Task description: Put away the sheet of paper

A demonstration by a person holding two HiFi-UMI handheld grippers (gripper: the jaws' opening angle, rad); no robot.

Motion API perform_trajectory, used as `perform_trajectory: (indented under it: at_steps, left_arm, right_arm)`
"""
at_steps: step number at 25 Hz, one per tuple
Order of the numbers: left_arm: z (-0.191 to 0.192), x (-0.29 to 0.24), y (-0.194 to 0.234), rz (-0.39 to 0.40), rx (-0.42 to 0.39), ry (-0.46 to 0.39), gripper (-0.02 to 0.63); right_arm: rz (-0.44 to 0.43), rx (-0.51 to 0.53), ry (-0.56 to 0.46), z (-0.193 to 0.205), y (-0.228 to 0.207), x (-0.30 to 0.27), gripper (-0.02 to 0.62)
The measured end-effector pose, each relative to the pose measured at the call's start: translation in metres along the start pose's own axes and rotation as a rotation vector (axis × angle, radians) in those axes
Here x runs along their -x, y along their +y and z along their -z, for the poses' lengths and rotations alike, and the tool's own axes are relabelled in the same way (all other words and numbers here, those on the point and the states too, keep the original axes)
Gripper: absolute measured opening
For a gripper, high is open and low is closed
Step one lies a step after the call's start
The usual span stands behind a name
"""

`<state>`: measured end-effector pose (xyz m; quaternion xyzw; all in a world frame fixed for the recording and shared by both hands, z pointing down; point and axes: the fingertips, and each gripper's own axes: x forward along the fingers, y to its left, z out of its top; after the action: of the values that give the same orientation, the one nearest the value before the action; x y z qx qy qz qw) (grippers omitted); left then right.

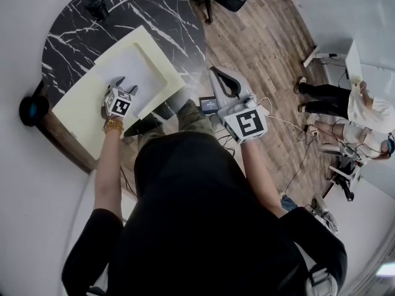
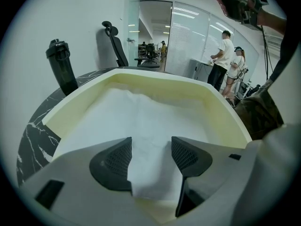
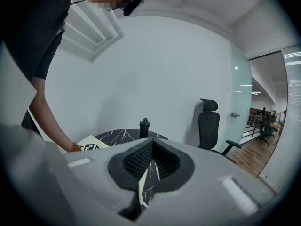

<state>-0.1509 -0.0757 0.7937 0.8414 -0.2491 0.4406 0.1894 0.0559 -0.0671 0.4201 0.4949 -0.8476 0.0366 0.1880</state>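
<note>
Paper [image 1: 131,68], a white sheet, lies flat inside a pale yellow tray [image 1: 81,107] on a round black marble tabletop [image 1: 154,11]. The left tool [image 1: 125,85] is held low over the near part of the tray with its jaws spread. In the left gripper view the sheet [image 2: 141,121] runs from under the left tool [image 2: 150,147], through the gap between the two jaws and on ahead of them, almost to the tray's far wall [image 2: 211,98]. Whether either jaw touches the paper cannot be told. A black bottle [image 2: 61,67] stands on the tabletop beyond the tray, ahead and to the left of this tool, with a black office chair [image 2: 115,41] behind it. The right tool [image 1: 223,82] is held off the tabletop's edge, above a wooden floor [image 1: 265,42], well to the right of the left tool. Its jaws are pressed together with nothing between them, as the right gripper view shows [image 3: 151,157]. Ahead of the right tool, past its tips, are the same bottle [image 3: 144,126] and the chair [image 3: 208,124] against a white wall. Two people [image 1: 345,103] stand far off to the right of this tool.
</note>
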Motion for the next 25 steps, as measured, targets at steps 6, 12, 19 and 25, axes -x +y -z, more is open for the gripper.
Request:
perform_trajectory:
  at_steps: [6,12,19,25]
  left_arm:
    - [-0.006,-0.006,0.000,0.002,-0.002,-0.003,0.278]
    - [-0.012,-0.009,-0.001,-0.002,0.000,-0.006,0.278]
    - [-0.017,-0.012,-0.001,-0.011,0.009,-0.020,0.278]
    - [-0.023,-0.017,-0.002,-0.007,-0.008,-0.018,0.278]
  right_arm:
    - [0.019,-0.006,0.006,0.003,-0.010,0.004,-0.002]
    - [0.028,-0.005,0.009,0.006,-0.014,0.004,-0.002]
    - [0.041,-0.012,0.012,0.006,-0.020,0.005,-0.002]
    - [0.039,-0.015,0.010,0.009,-0.020,0.007,-0.002]
